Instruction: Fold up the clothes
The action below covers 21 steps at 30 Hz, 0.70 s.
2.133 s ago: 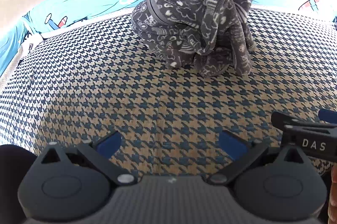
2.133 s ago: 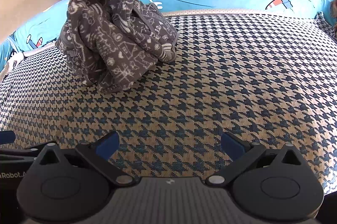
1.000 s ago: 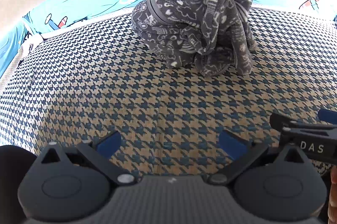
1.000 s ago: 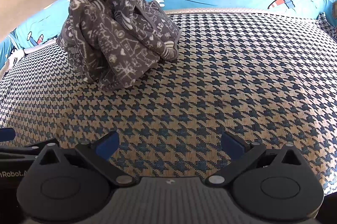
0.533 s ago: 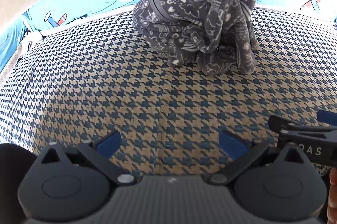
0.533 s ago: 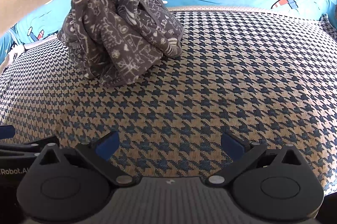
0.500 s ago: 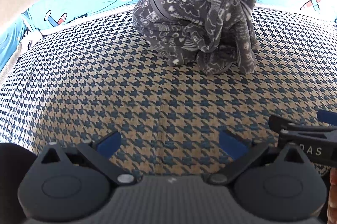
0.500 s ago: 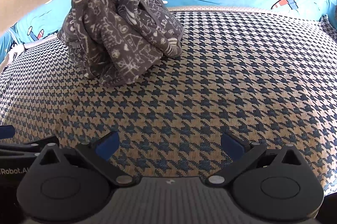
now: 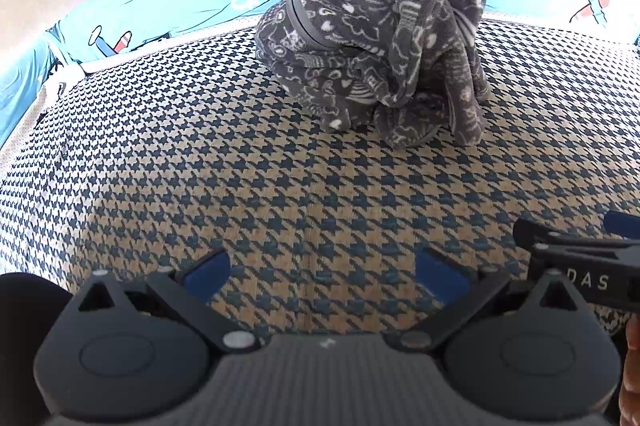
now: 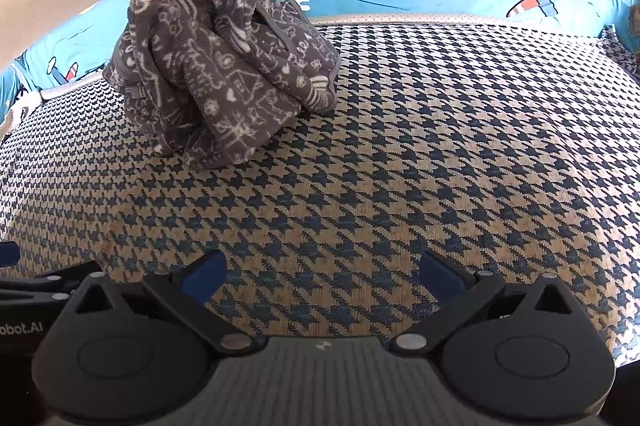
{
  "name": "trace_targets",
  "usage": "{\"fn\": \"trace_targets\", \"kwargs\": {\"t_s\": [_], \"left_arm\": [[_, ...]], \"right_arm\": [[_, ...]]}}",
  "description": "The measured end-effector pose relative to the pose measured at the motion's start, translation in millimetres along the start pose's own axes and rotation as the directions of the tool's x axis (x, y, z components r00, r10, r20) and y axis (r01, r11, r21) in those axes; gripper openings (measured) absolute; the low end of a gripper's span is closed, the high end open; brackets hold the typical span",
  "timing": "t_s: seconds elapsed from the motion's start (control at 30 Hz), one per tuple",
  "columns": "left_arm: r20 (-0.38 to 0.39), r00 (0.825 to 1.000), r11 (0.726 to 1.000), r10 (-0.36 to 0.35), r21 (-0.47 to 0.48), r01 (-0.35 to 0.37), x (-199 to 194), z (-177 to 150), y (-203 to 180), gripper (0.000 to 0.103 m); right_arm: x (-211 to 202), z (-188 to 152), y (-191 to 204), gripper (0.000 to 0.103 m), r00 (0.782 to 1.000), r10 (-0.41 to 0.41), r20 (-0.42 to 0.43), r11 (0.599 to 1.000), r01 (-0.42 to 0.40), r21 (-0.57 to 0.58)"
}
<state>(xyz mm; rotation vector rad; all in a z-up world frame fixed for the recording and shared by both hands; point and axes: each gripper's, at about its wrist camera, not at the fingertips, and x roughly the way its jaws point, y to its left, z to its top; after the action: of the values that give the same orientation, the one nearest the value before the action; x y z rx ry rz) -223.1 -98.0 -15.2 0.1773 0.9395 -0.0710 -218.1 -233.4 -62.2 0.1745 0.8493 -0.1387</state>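
Garment: a grey fleece with white doodle print sits in a crumpled heap on the far side of the mat, close to the blue bedding behind it. Not yet spread, not yet folded.

Change: over the last two seconds the heap grows slightly larger and slides lower in both views, so both tools are creeping forward toward it (a slow approach, not a lunge). The heap's shape is the same throughout; nothing has touched it.

Left gripper: jaws wide apart, nothing between them, low over the mat and well short of the fleece.

Right gripper: likewise spread wide and empty, near the left one; its side shows at the right edge of the left view.

From the right view: the fleece lies ahead and to the left.

Meaning: the task seems at its very start. The likely next need is to find an edge or hem in the heap (hard to pick out among the folds) and pull the garment flat.
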Motion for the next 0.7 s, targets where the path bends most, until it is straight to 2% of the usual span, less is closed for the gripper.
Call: {"fn": "trace_targets", "kwargs": {"t_s": [0.2, 0.37, 0.5, 0.7], "left_arm": [[0.003, 1.000, 1.000, 0.004, -0.006, -0.004, -0.7, -1.4, -0.5, 0.103], [0.001, 1.000, 1.000, 0.004, -0.007, -0.004, -0.7, -1.9, -1.1, 0.103], [0.003, 1.000, 1.000, 0.006, -0.002, -0.006, -1.5, -1.5, -1.1, 0.103], [0.008, 1.000, 1.000, 0.009, -0.002, -0.009, -2.6, -1.4, 0.4, 0.103]], "right_arm": [[-0.7, -0.9, -1.1, 0.103, 1.000, -0.022, -0.003, 0.999, 0.022, 0.029], [-2.5, -0.3, -5.6, 0.103, 1.000, -0.009, 0.008, 0.998, 0.009, 0.069], [-1.6, -0.7, -3.1, 0.103, 1.000, -0.023, 0.002, 0.999, 0.023, 0.043], [0.2, -1.1, -1.6, 0.103, 1.000, 0.004, -0.007, 0.999, -0.003, 0.043]]}}
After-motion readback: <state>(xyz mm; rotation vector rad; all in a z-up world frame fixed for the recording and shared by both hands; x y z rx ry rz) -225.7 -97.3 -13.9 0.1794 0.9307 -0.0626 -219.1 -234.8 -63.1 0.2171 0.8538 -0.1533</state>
